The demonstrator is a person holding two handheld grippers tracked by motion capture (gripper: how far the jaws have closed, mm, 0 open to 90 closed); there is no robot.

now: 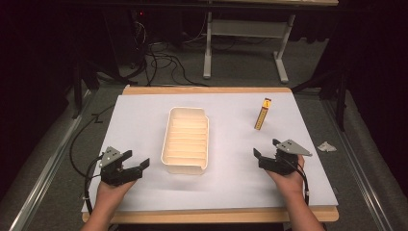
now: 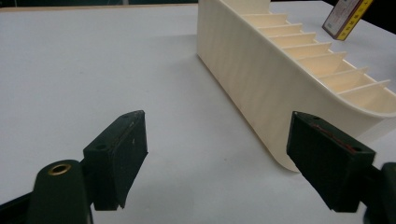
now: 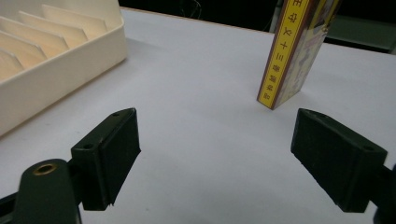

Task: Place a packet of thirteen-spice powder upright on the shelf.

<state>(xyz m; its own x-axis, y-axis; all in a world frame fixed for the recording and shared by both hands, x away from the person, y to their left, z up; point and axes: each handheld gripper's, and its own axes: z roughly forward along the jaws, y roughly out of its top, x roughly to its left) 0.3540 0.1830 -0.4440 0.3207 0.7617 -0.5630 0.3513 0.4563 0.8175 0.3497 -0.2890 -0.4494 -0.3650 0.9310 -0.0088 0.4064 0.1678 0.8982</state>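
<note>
Two grippers, one per hand, both low over the white sheet near the table's front edge. Left gripper (image 1: pixel 131 164) at about 8 o'clock from the table's centre: jaws spread wide, nothing between them but bare sheet. Seen in the left gripper view (image 2: pixel 219 161) with the near corner of the tray just beyond its right jaw, apart from it. Right gripper (image 1: pixel 264 152) at about 4 o'clock: jaws likewise spread wide, holding nothing. Seen in the right gripper view (image 3: pixel 217 158) aimed at open sheet.

One cream plastic tray (image 1: pixel 186 167) at the centre of the sheet, long axis running from 6 to 12 o'clock, roughly midway between the two grippers. Divided inside by thin cross walls into narrow slots; about seven dividers countable in the high view, all slots empty. Its side wall and rounded corner (image 2: pixel 243 79) at 1 o'clock in the left gripper view; one corner of it (image 3: pixel 60 70) at 10 o'clock in the right gripper view.

One slim yellow box (image 1: pixel 262 114) with printed characters down its edge, at about 2 o'clock on the sheet, standing on end and leaning slightly. Directly beyond the right gripper, well apart from the tray; upright at 1 o'clock in the right gripper view (image 3: pixel 292 56), its base on the sheet.

One crumpled scrap of white paper (image 1: pixel 326 146) off the sheet at 3 o'clock, on the grey surface beside the table.
</note>
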